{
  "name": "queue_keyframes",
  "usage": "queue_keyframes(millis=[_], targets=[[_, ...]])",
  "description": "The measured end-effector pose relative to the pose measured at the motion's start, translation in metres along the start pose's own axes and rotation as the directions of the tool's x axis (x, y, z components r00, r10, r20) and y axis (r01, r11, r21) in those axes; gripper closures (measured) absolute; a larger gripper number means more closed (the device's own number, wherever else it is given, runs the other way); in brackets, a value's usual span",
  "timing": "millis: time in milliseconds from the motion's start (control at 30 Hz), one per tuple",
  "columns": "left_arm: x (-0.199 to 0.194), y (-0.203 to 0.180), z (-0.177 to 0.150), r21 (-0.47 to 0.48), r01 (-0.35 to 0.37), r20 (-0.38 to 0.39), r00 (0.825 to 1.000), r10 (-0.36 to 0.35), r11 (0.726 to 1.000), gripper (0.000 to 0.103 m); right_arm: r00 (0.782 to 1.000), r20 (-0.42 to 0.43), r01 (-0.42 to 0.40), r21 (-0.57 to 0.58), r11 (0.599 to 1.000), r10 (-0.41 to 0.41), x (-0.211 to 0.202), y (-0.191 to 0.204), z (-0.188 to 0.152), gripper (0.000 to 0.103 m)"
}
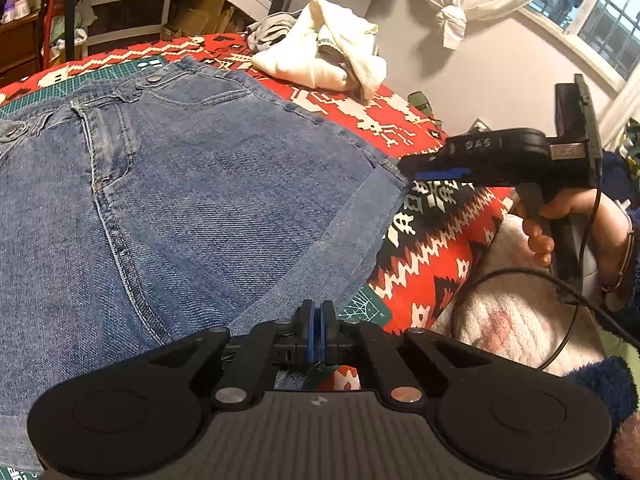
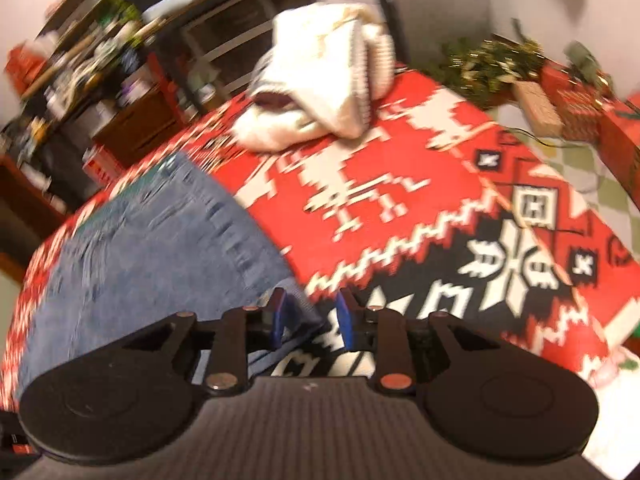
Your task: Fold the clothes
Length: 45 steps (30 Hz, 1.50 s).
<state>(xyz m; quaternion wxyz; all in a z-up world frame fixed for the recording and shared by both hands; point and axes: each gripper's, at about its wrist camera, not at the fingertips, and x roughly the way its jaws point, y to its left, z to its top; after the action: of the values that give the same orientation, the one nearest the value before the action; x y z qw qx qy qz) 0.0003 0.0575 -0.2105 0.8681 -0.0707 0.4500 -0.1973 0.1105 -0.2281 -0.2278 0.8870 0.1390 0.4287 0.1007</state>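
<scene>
Blue denim shorts (image 1: 192,184) lie spread flat, front side up, on a tabletop (image 1: 424,240) covered with a red, white and black patterned cloth; a strip of green cutting mat (image 1: 366,304) shows under the near hem. The waistband with its metal button (image 1: 153,78) points away from the left wrist camera, and the turned-up leg cuff (image 1: 352,216) lies toward the right of that view.

The left hand-held gripper (image 1: 319,322) sits at the near edge of the shorts with its blue-padded fingers (image 1: 310,330) pressed together; denim appears just below the pads, but whether cloth is actually pinched between them cannot be told.

The right hand-held gripper (image 1: 412,168), seen from the side in the left wrist view, reaches to the far corner of the cuff, its tip touching or just beside the denim. A hand (image 1: 560,216) wraps its handle, and a black cable (image 1: 520,280) loops below it. In the blurred right wrist view, the same gripper (image 2: 312,320) has its fingers (image 2: 345,320) apart at a moderate width, with the cuff corner (image 2: 298,308) lying partly between them and the patterned cloth visible in the rest of the gap.

A heap of cream and grey garments (image 1: 324,50) rests on the far part of the tabletop, well apart from the shorts. A knotted white curtain (image 1: 452,12) hangs by the window (image 1: 600,32) behind.
</scene>
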Motion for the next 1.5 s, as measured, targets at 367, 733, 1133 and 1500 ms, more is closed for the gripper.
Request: queue_keyframes(millis=[367,733,1133,1500], targets=[[-0.006,-0.005,-0.003,0.038,-0.019,0.012,1.000,0.019,0.999,0.100,0.998,0.030,0.054,-0.033,0.998,-0.053,-0.006,0.006,0.000,0.091],[-0.007,-0.019,-0.003,0.160,-0.112,0.048,0.993,0.106,0.981,0.091,0.926,-0.097,-0.295,0.417,0.860,0.365,-0.003,0.005,-0.036,0.072],[-0.003,-0.026,0.002,0.189,-0.129,0.063,0.991,0.119,0.973,0.087,0.903,-0.107,-0.307,0.512,0.802,0.415,0.020,0.017,-0.051,0.070],[0.009,-0.041,0.005,0.272,-0.128,0.055,0.992,0.118,0.954,0.085,0.880,-0.105,-0.331,0.562,0.758,0.462,0.031,0.018,-0.050,0.070]])
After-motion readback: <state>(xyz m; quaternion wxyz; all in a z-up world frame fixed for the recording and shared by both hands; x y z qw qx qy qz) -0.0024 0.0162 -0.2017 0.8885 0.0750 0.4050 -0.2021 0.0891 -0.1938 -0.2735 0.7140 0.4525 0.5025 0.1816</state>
